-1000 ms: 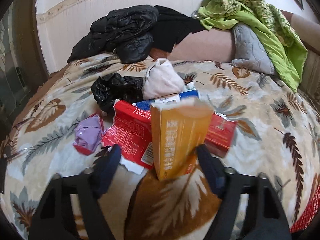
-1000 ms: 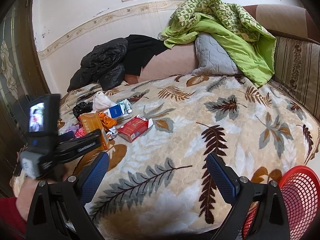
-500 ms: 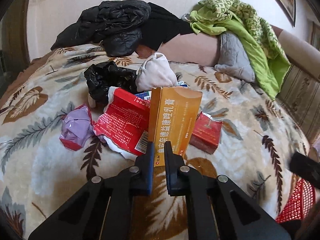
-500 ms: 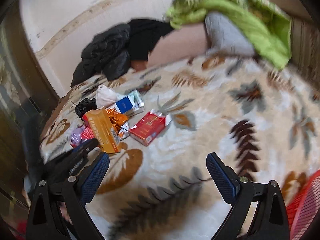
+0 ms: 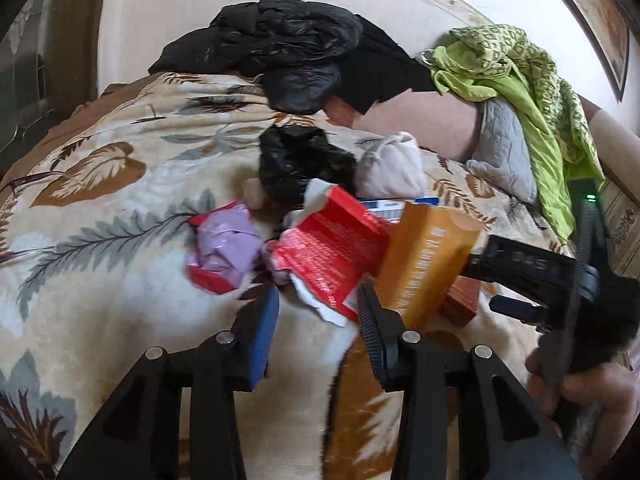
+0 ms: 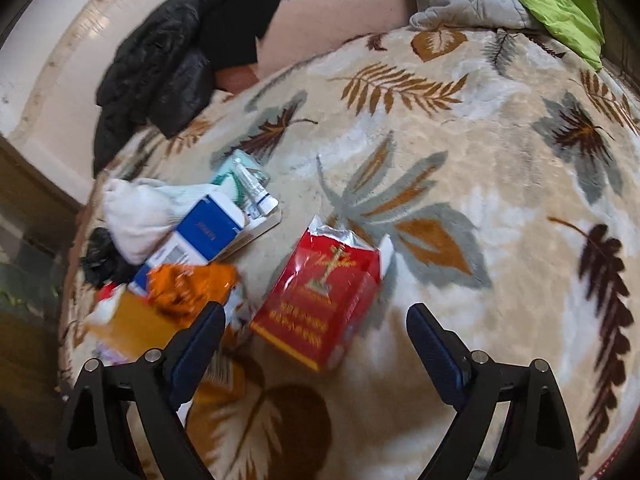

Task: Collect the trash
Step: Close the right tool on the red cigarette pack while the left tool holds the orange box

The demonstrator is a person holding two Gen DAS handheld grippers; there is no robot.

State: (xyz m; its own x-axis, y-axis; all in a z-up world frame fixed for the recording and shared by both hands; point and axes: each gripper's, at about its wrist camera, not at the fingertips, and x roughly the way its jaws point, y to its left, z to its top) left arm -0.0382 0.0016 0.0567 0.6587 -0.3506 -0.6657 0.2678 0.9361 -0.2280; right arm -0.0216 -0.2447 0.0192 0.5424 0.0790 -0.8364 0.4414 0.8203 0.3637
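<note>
Purple wrapper [image 5: 224, 246]: crumpled on the leaf-print blanket [image 5: 100, 248], left of the pile.
Left gripper [image 5: 318, 312]: jaws opening, nothing pinched between them.
Orange box [image 5: 428, 260]: leaning just outside its right finger.
Right gripper [image 6: 316, 334]: wide, closing around the red packet [image 6: 324, 300], untouched.

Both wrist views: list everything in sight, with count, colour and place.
orange box: one, orange, upright, right of the left gripper's fingers
torn red carton: one, red, beside orange box
red pack: one, red, between right gripper's fingers
blue box: one, blue-white, in pile
purple wrapper: one, lilac, pile's left
black bag: one, behind pile
white cloth: one, beside black bag
blanket: one, leaf-patterned, beneath everything
left hand-held gripper: opening, nothing between
right hand-held gripper: closing, not touching pack
</note>
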